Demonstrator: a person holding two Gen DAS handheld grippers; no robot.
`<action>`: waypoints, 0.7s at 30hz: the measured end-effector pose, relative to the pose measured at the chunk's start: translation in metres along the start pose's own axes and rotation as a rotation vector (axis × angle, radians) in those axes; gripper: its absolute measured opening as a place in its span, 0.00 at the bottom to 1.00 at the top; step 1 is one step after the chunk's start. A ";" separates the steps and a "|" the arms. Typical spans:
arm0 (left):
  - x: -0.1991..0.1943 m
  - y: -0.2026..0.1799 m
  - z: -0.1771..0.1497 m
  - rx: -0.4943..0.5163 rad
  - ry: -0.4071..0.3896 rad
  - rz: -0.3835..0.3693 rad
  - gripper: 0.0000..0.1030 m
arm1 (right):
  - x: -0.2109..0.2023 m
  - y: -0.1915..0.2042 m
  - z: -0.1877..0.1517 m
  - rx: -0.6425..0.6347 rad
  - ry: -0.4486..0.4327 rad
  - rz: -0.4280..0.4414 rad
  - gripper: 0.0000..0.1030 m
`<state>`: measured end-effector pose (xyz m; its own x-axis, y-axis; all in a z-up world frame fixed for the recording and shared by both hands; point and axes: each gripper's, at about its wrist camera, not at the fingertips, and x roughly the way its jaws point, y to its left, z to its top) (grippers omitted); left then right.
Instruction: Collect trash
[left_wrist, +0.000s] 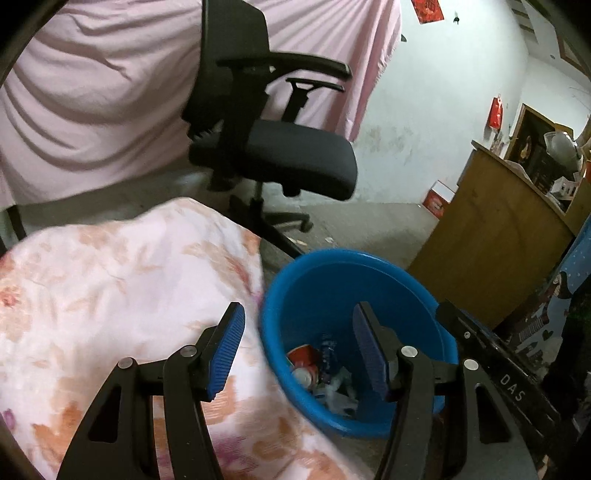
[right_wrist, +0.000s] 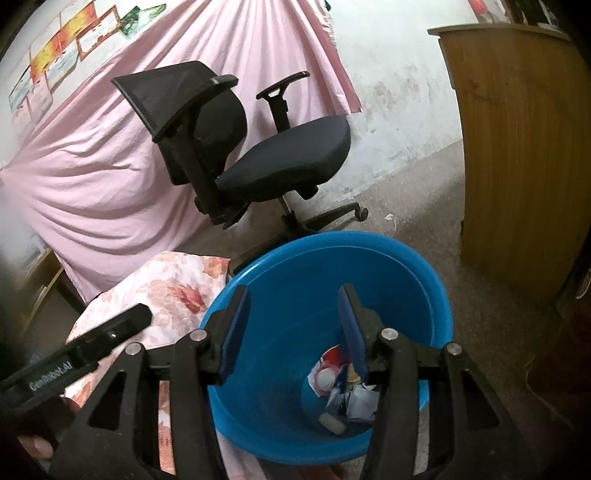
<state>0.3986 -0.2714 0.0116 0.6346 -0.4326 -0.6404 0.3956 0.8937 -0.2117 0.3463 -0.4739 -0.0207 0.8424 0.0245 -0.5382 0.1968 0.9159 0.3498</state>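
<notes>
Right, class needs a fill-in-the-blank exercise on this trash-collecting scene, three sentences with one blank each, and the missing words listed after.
1. The crumpled wrappers and red can lie inside a round plastic bucket coloured ____.
2. Behind the bucket stands a black office ____ on castors.
3. The right tongs hang over the bucket with nothing between the pads, so they are ____.

Missing words: blue; chair; open
</notes>
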 end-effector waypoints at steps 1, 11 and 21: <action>-0.006 0.003 0.001 -0.001 -0.004 0.008 0.53 | -0.001 0.003 0.000 -0.008 -0.006 -0.002 0.75; -0.066 0.031 0.000 0.000 -0.113 0.094 0.59 | -0.023 0.038 -0.004 -0.081 -0.094 0.035 0.80; -0.139 0.058 -0.029 -0.044 -0.249 0.134 0.83 | -0.073 0.067 -0.019 -0.118 -0.214 0.060 1.00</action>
<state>0.3139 -0.1559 0.0670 0.8249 -0.3210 -0.4654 0.2710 0.9469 -0.1728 0.2886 -0.4069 0.0274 0.9404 0.0067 -0.3399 0.0934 0.9563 0.2772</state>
